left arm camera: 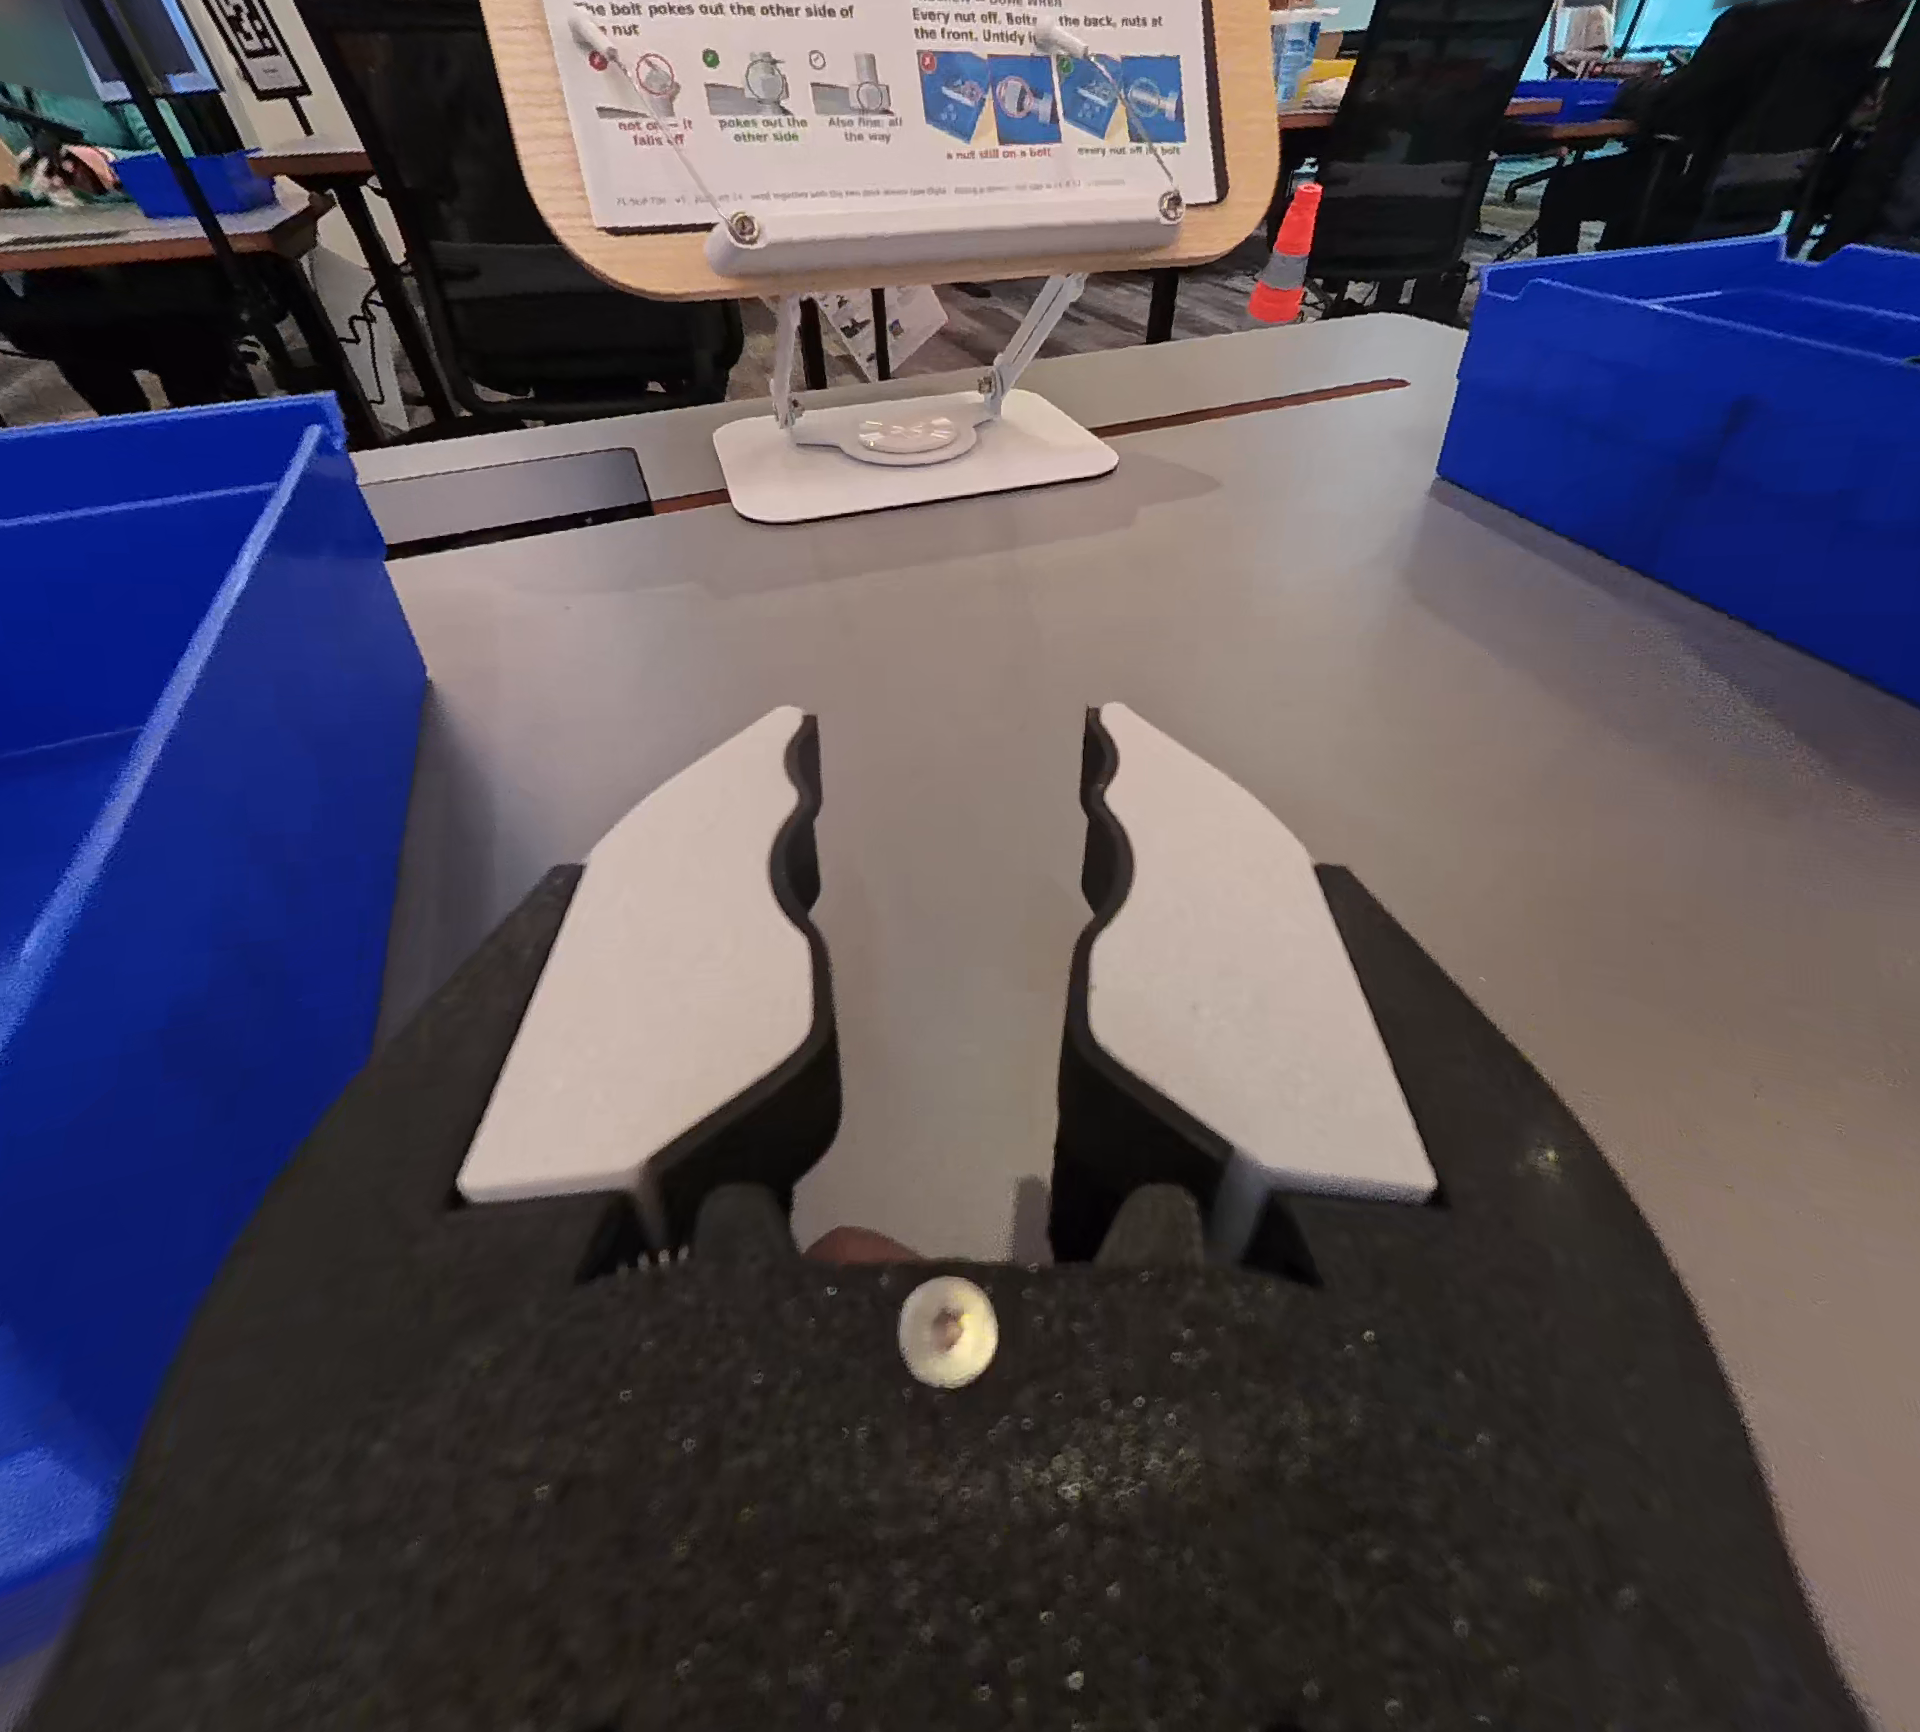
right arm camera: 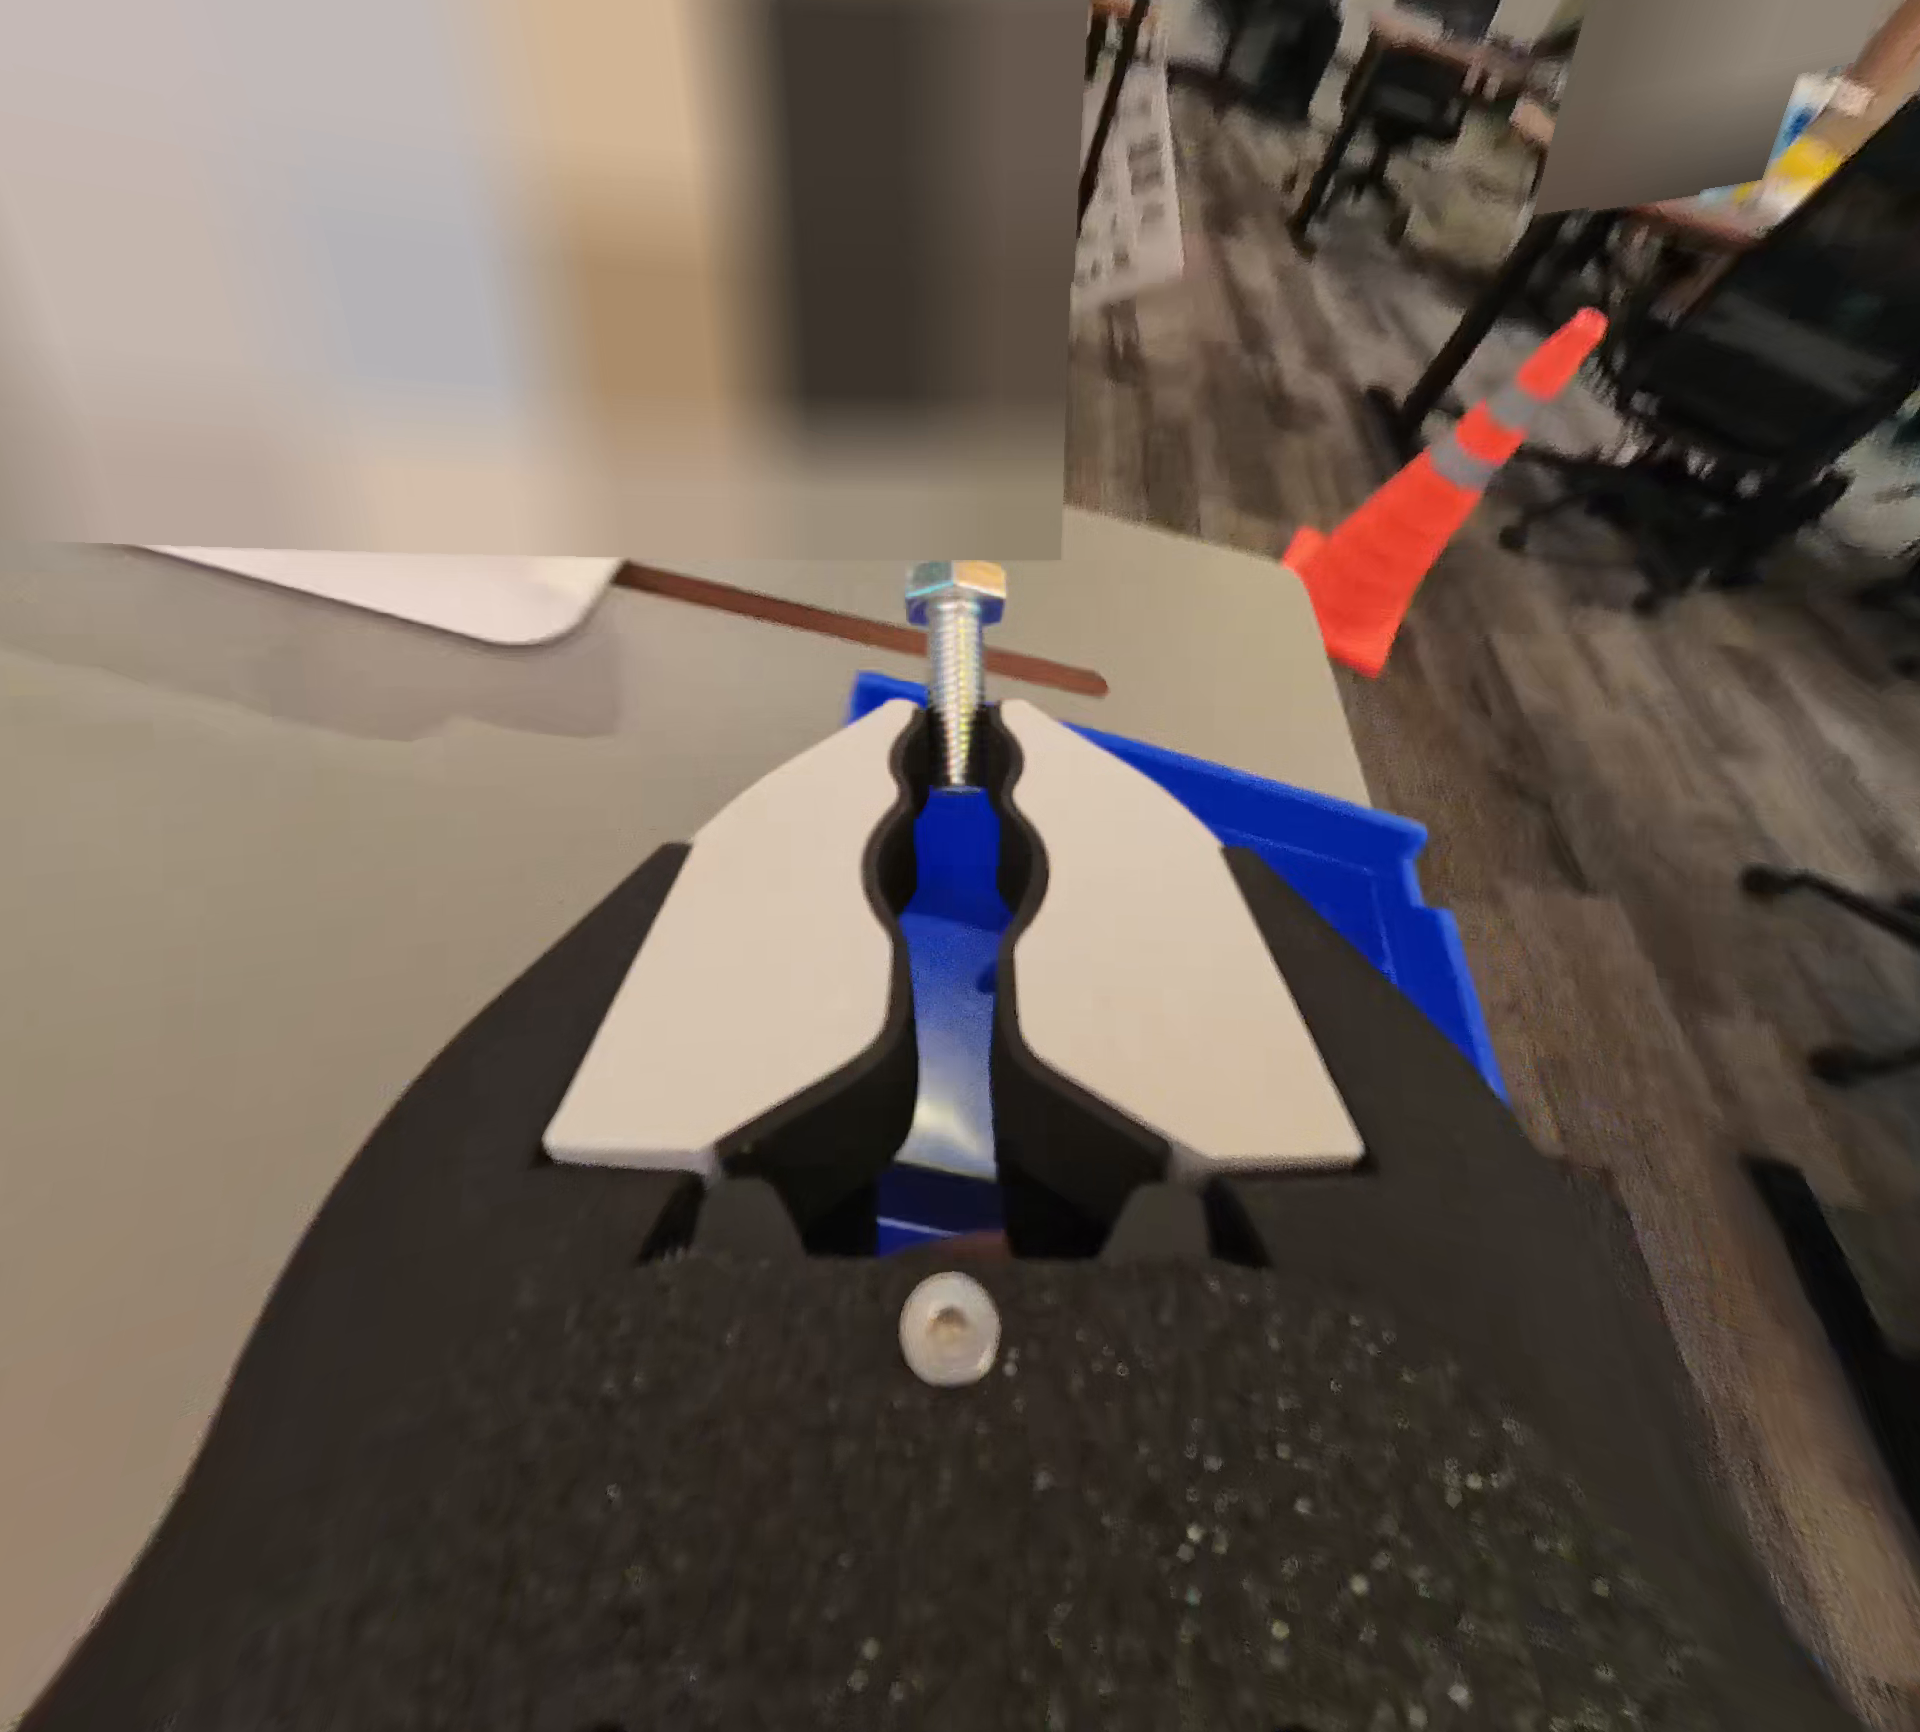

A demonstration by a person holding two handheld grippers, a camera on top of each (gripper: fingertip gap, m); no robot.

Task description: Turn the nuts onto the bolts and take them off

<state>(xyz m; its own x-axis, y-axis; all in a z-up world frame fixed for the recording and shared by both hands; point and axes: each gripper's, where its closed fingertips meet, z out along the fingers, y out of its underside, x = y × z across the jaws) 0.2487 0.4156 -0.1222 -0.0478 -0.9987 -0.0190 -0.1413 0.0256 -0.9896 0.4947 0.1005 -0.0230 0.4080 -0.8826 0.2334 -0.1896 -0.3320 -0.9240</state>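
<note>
My right gripper (right arm camera: 956, 726) pinches the bolt (right arm camera: 956, 643) by its thread tip, head outward, above the bin (right arm camera: 1299, 861) near the table's (right arm camera: 312, 903) right edge, likely leaving shank for a nut, while my left gripper (left arm camera: 951, 726) waits wide and empty over mid-table.

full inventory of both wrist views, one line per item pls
bolt: 1, silver, hex head outward, threaded end clamped at the right gripper's tips; no nut visible on it
blue bins: 2 in the left wrist view, left bin and right bin at the table sides; one under the right gripper
table: 1, grey
instruction board on stand: 1, wood-backed, white base, table's far edge
traffic cone: 1, orange with grey bands, on the floor
office chairs: several, black, background
left gripper: open, empty, above the table
right gripper: shut on bolt
</note>
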